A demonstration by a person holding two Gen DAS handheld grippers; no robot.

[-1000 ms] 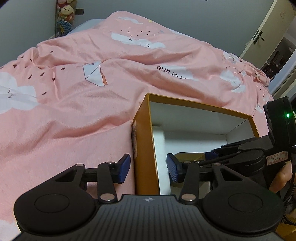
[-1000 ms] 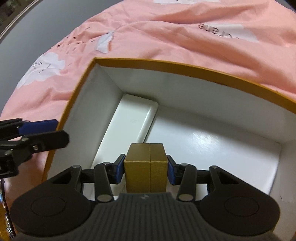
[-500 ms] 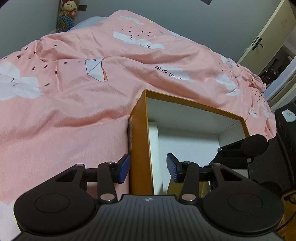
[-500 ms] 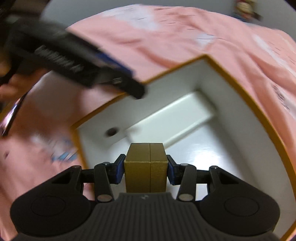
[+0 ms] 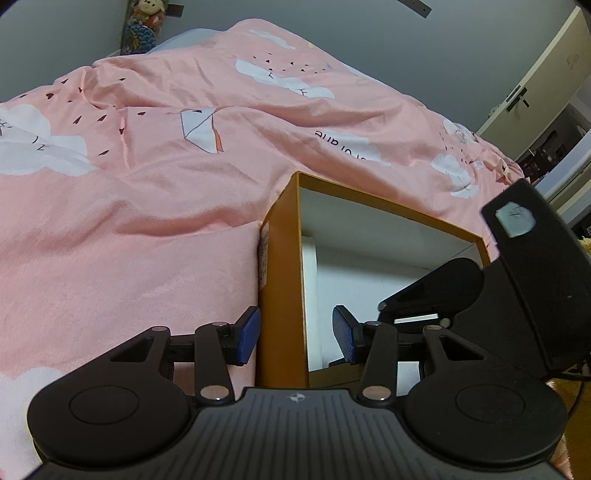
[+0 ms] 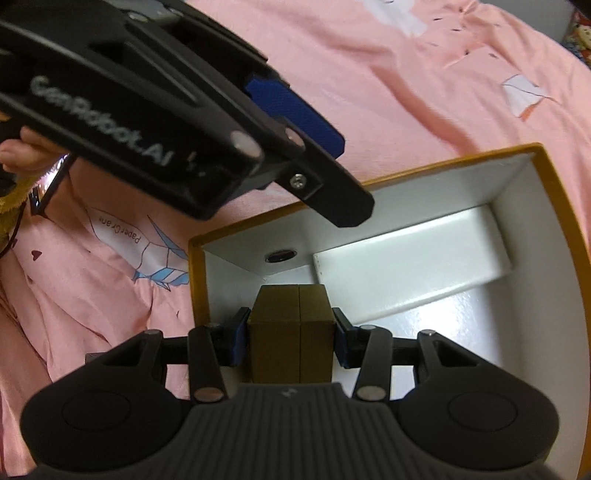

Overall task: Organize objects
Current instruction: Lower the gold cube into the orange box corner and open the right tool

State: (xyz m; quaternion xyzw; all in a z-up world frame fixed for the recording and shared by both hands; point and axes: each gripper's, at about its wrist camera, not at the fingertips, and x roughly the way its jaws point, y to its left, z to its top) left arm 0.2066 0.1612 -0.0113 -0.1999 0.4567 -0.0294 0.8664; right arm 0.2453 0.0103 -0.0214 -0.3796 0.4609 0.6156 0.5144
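Note:
An open orange box (image 5: 282, 280) with a white inside lies on the pink bed; it also shows in the right wrist view (image 6: 561, 221). My left gripper (image 5: 295, 334) is open, its blue pads straddling the box's left wall without visibly touching it. My right gripper (image 6: 291, 338) is shut on a small gold-brown box (image 6: 291, 332) and holds it inside the orange box near a corner. A white raised insert (image 6: 410, 271) sits along the box floor. The right gripper's body (image 5: 517, 280) shows at the right of the left wrist view.
A pink quilt (image 5: 147, 192) with cloud and paper-crane prints covers the bed around the box. A stuffed toy (image 5: 144, 22) stands by the far wall. A cream cupboard door (image 5: 535, 81) is at the far right. The left gripper's body (image 6: 147, 110) hangs over the box's edge.
My right gripper has swung round with the gold-brown box and now holds it lower, near the box's corner. My left gripper stays astride the box wall, slightly shifted.

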